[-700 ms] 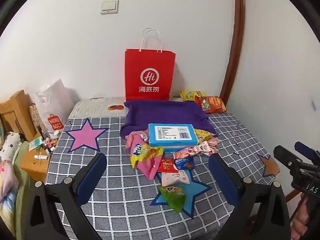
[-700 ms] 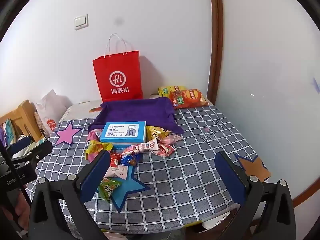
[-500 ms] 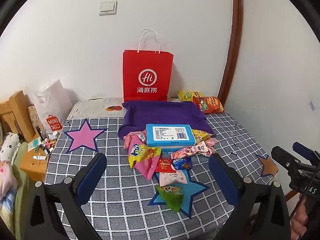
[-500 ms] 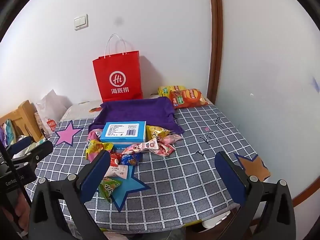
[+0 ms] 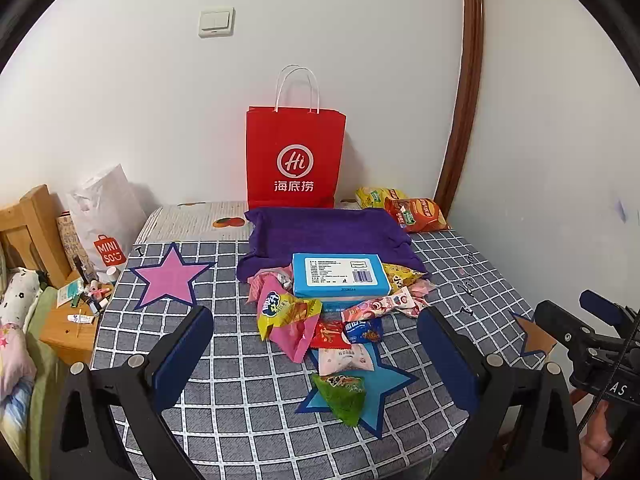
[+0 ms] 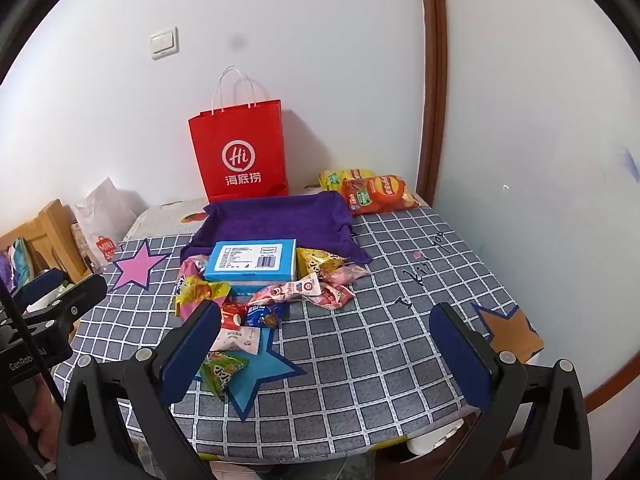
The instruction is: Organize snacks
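Observation:
A heap of small snack packets lies mid-table, topped by a blue box. A green packet rests on a blue paper star. Behind the heap sits a purple cloth tray, and behind that a red paper bag. Two chip bags lie at the back right. My left gripper and right gripper both hover open above the near edge, holding nothing.
The table has a grey checked cloth with a pink star at left and a brown star at right. A white shopping bag and a cluttered wooden stand sit left. Walls close off back and right.
In the left wrist view the scene has slid slightly left and down, so that gripper drifted a little. The right wrist view is almost unchanged. Nothing on the table moved.

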The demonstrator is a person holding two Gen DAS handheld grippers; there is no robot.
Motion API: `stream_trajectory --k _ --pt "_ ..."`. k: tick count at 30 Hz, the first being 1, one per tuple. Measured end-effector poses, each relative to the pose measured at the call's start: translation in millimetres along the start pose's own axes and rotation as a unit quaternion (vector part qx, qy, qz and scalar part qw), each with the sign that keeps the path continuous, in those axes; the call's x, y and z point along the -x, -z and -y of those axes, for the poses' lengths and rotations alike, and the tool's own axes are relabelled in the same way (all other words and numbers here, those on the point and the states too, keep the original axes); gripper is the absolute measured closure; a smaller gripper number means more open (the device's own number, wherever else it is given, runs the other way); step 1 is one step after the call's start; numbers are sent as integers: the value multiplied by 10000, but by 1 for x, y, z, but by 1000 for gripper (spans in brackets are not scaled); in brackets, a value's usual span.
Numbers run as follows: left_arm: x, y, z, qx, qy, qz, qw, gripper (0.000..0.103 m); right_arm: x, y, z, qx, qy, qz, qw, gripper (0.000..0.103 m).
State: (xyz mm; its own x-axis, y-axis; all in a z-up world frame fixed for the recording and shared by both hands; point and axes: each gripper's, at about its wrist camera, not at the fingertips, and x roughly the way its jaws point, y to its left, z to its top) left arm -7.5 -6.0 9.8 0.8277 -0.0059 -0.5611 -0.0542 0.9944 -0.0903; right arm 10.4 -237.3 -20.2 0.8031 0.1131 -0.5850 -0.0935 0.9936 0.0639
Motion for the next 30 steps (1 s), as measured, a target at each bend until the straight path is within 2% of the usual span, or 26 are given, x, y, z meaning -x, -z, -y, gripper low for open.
stream_trajectory --k 30 --pt "-3 3 4 22 -8 -9 10000 1 2 3 -3 -45 -71 34 10000 1"
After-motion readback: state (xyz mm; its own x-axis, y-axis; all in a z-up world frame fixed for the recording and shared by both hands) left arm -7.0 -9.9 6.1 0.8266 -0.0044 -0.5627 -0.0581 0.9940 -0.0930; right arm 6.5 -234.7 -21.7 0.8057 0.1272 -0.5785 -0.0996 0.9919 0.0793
